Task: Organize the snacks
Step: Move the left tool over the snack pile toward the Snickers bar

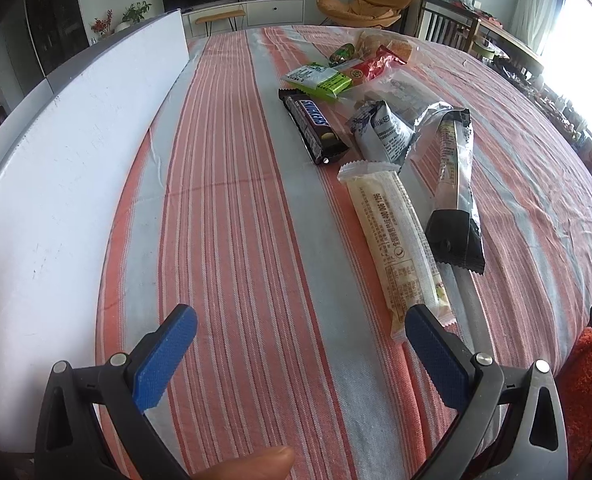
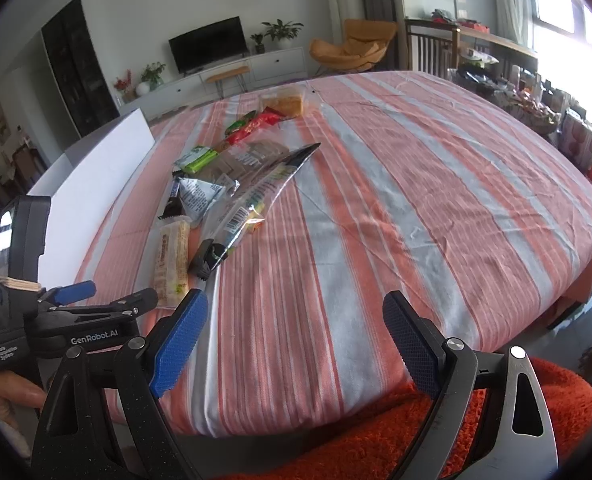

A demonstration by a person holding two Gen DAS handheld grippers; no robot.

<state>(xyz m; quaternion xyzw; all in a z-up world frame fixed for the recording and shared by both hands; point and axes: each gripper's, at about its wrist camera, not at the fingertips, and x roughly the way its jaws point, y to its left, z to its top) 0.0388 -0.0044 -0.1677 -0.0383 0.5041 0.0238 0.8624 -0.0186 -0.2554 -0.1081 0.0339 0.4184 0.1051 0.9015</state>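
Note:
Several wrapped snacks lie in a loose pile on a striped tablecloth (image 1: 236,220). Nearest is a long cream bar (image 1: 396,240), also in the right wrist view (image 2: 173,256). Beside it lie a silver-black stick pack (image 1: 456,184), a Snickers bar (image 1: 312,124), a grey-blue packet (image 1: 384,132), a green packet (image 1: 320,80) and red packets (image 1: 376,64). My left gripper (image 1: 302,326) is open and empty, just short of the cream bar's near end. My right gripper (image 2: 296,320) is open and empty over the table's near edge, right of the pile.
A white board (image 1: 68,168) stands upright along the table's left side. An orange fuzzy fabric (image 2: 416,440) lies below the table's near edge. The left gripper's body (image 2: 68,320) shows at the left of the right wrist view. A cluttered shelf (image 2: 556,120) runs along the right.

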